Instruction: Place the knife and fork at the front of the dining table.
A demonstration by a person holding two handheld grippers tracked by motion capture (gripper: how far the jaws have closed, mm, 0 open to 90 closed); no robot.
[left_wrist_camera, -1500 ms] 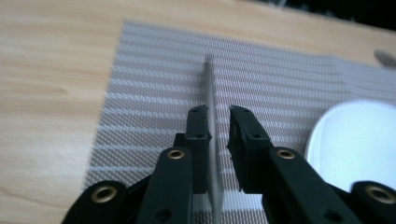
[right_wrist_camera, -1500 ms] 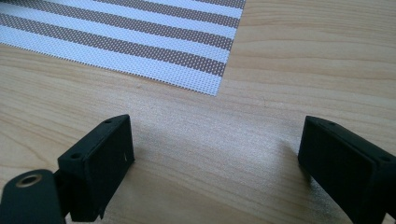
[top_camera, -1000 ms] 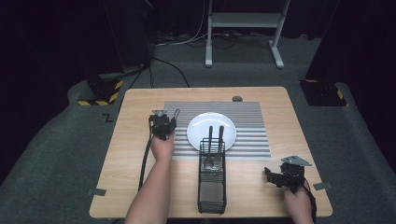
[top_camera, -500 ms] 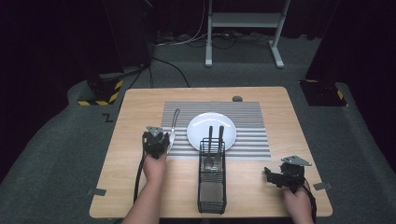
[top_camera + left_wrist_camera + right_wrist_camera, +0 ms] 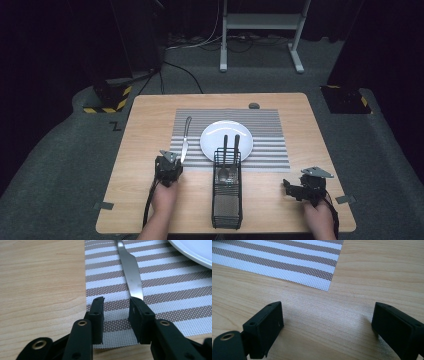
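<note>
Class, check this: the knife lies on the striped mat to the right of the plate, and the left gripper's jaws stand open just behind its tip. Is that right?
Not quite. The knife lies left of the plate, as the high view shows. It does lie on the mat, and the left gripper is open behind its tip.

Left gripper (image 5: 170,167) pulled back from 11 o'clock of the plate (image 5: 212,145) toward the table's near edge, now at the plate's 8 o'clock; jaws have just been opening, nothing between them; knife (image 5: 185,140) left lying on the striped mat (image 5: 270,150)
</note>
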